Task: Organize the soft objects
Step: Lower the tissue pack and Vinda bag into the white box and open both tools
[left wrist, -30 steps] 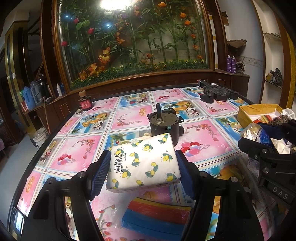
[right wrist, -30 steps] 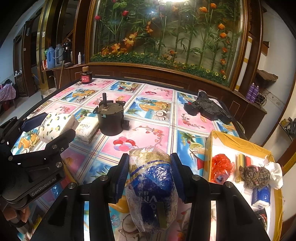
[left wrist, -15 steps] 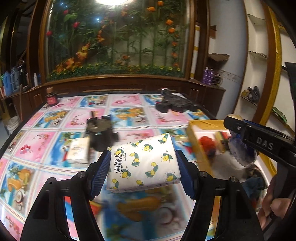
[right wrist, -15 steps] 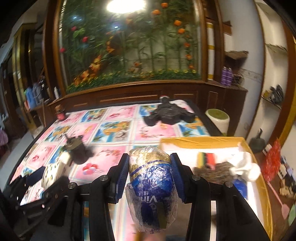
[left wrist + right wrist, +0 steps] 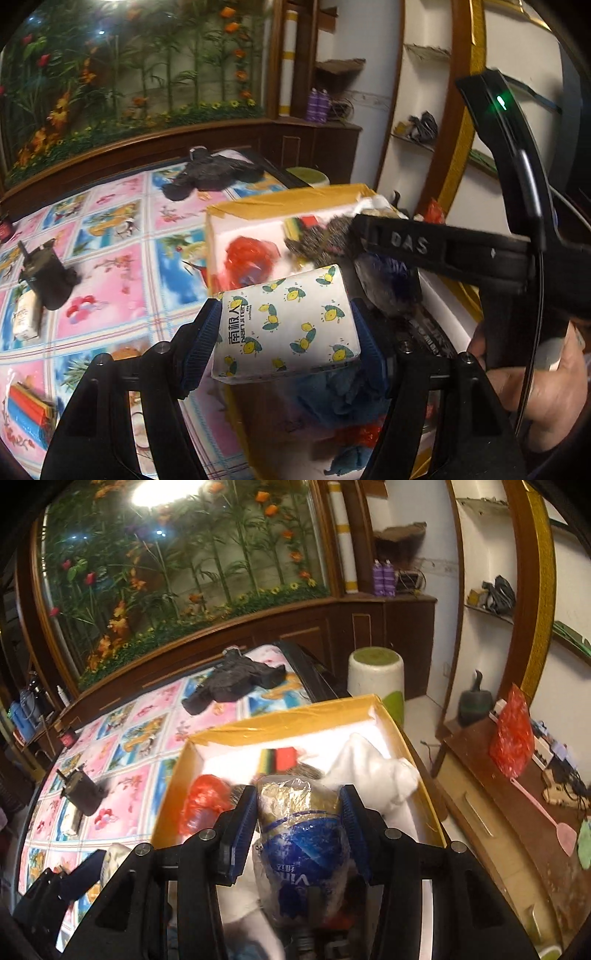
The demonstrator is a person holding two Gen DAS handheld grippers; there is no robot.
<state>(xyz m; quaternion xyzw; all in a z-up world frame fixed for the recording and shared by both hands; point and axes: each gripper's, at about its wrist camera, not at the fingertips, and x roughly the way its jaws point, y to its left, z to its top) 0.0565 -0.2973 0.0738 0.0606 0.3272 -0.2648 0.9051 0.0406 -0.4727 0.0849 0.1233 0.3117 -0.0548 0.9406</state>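
Observation:
My left gripper [image 5: 286, 328] is shut on a white tissue pack with lemon prints [image 5: 288, 325], held above the near left part of the yellow-rimmed box [image 5: 280, 201]. My right gripper [image 5: 299, 823] is shut on a blue and gold plastic-wrapped tissue pack [image 5: 303, 849], held over the same box [image 5: 284, 720]. In the left wrist view the right gripper's body crosses above the box at the right and the wrapped pack [image 5: 391, 284] hangs under it. The box holds a red bag [image 5: 203, 805], a white cloth [image 5: 369, 771], a striped sponge [image 5: 280, 758] and blue cloth [image 5: 343, 398].
On the patterned tablecloth [image 5: 122, 258] stand a black motor [image 5: 48, 284], a small tissue pack [image 5: 26, 319], a black gripper-like device [image 5: 210, 173] at the far edge and a stack of coloured sponges [image 5: 26, 417]. A green-topped stool [image 5: 375, 675] stands beyond the table.
Both grippers have swung right with their packs, from over the tablecloth to over the box. The box now lies directly below both.

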